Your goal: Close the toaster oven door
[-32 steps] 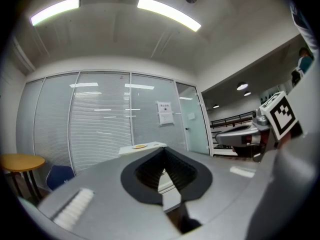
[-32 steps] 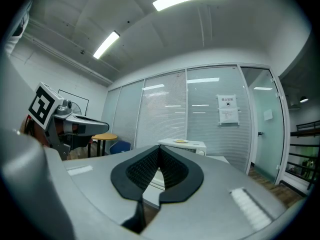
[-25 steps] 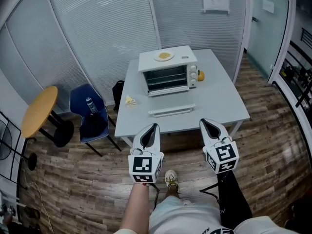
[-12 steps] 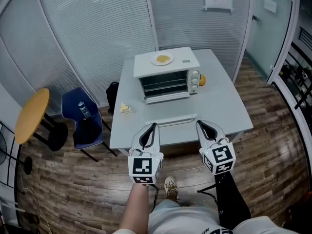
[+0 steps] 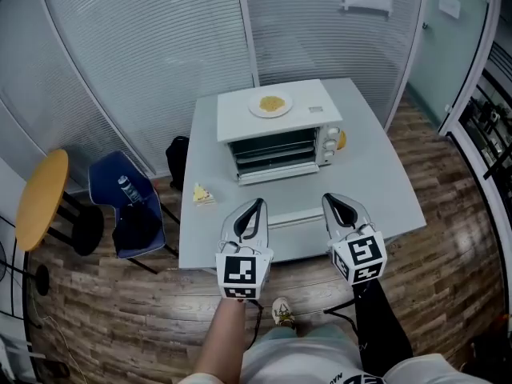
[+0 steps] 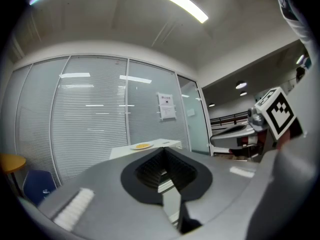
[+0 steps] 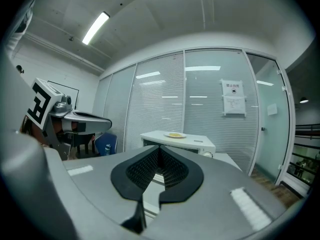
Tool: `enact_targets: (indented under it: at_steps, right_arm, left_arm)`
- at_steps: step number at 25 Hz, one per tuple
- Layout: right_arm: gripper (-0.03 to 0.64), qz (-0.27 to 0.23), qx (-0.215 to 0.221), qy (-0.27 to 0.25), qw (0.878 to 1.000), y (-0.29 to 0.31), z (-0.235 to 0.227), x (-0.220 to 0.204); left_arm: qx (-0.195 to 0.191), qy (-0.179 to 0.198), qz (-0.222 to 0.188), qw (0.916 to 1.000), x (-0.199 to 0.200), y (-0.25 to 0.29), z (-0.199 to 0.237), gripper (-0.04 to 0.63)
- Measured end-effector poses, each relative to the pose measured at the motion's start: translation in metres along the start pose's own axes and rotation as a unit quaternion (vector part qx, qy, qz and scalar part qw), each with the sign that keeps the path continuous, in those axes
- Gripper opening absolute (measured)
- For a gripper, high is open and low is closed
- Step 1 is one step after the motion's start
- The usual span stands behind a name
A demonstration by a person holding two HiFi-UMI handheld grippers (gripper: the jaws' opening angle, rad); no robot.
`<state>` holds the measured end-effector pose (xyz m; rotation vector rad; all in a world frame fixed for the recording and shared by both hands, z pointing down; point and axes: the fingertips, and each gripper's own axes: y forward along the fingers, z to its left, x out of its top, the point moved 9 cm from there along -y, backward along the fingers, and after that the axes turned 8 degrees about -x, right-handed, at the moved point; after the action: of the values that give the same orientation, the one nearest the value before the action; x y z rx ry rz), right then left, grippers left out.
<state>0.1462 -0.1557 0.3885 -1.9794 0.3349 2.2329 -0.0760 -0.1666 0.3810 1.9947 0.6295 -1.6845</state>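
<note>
With left gripper point(image 5: 255, 206) and right gripper point(image 5: 330, 201) both pinched together and empty at the tabletop's point(image 5: 380, 186) near edge, we face the toaster oven point(image 5: 275, 125) by the far edge, its door point(image 5: 276, 171) apparently dropped open, lying crosswise straight ahead, slightly nearer our left.

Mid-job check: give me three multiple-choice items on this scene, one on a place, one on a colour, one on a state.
1. Where does the plate sit relative to the oven? A inside it; B on top of it; C beside it.
2. What colour is the chair? A red; B blue; C green.
3. How is the oven's door? A shut; B taken off; C folded down open.

Answers: B, the plate rests on the oven's roof. B, the chair's seat and back are blue. C, the door lies lowered in front and the oven's inside is exposed.
</note>
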Motion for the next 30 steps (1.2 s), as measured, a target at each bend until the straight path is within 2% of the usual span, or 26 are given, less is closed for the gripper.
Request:
enact_targets:
  at_steps: [9,13,23,30]
  right_arm:
    - [0.002,0.04,-0.003,0.0,0.999,0.058,0.015,-0.034]
    - [0.002,0.079,-0.003,0.003,0.997,0.07,0.022,-0.065]
    - [0.002,0.175,0.011,0.013,0.984,0.082,0.043,-0.145]
    - [0.002,0.239,0.017,0.024,0.97,0.085,0.047,-0.198]
  left_arm:
    - [-0.036,-0.014,0.026,0.9989,-0.045,0.04,0.034,0.052]
    - [-0.048,-0.047,0.038,0.997,-0.075,0.049,0.039,0.052]
    - [-0.07,-0.093,0.105,0.9877,-0.162,0.054,0.021,0.052]
    - [-0.078,-0.112,0.149,0.9793,-0.214,0.055,0.007,0.052]
